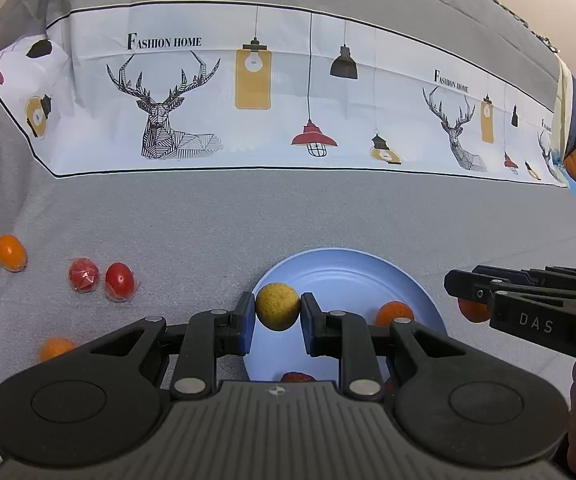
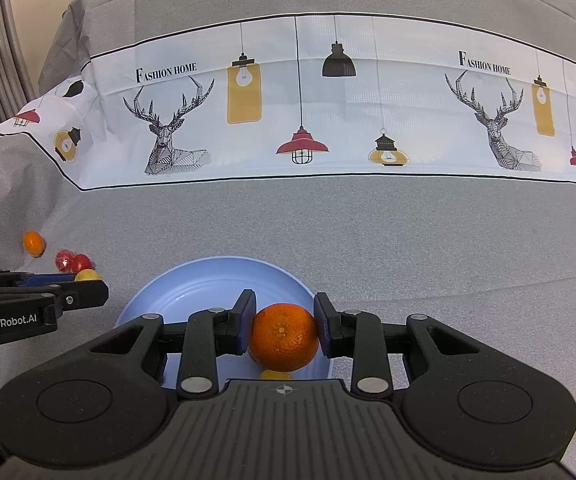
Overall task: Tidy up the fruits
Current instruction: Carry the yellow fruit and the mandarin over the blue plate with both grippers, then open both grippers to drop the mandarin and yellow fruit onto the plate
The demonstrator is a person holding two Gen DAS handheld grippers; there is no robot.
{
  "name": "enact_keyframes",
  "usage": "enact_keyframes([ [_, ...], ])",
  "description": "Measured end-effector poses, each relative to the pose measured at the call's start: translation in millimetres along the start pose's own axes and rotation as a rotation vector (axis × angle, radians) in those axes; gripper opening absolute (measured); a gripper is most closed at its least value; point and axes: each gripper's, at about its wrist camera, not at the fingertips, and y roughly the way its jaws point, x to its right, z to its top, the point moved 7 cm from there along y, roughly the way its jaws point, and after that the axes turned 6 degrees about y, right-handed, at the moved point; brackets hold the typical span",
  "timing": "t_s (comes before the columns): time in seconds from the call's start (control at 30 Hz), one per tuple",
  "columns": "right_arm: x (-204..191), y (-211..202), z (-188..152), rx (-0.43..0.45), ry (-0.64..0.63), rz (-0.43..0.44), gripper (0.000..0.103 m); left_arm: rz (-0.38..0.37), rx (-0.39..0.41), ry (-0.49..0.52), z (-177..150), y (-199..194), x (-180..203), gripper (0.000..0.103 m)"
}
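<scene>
Blue plate (image 1: pixel 352 272) on grey cloth (image 1: pixel 248 208) holds 1 orange fruit (image 1: pixel 394 313), red piece (image 1: pixel 297 377) at near rim. My left gripper (image 1: pixel 278 314) pinches yellow ball fruit (image 1: pixel 278 306) over plate; my right gripper (image 2: pixel 284 328) pinches mandarin (image 2: pixel 283 338) above plate. 2 wrapped red fruits (image 1: pixel 102 282) lie left.

Matt grey woven tablecloth (image 1: pixel 328 208), finely textured, with a smoother white printed band (image 1: pixel 288 92) creased in folds. Pale blue plate (image 1: pixel 348 276), smooth with a soft sheen and faint concentric ridges. Dull, speckled yellow fruit (image 1: pixel 278 307). Dimpled, slightly glossy orange (image 2: pixel 284 338). Two red fruits (image 1: pixel 102 282) wrapped in shiny crinkled film. Matt black plastic on left gripper (image 1: pixel 278 316) and right gripper (image 2: pixel 284 322), with bright metal pins and ribbed housings.
</scene>
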Motion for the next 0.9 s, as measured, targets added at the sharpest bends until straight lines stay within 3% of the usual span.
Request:
enact_keyframes([
  [0.33, 1.5, -0.4, -0.2, -0.009, 0.0, 0.007, 0.033, -0.016, -0.004, 0.011, -1.9, 2.8, 5.8, 0.026],
  [0.6, -8.7, 8.3, -8.1, -0.065, -0.035, 0.026, 0.033, -0.017, -0.034, 0.059, -2.6, 22.2, 13.8, 0.026],
  [0.9, -14.8, 14.1, -12.3, -0.093, -0.052, 0.023, 0.033, -0.046, -0.016, 0.034, 2.5, 23.7, 19.7, 0.026],
])
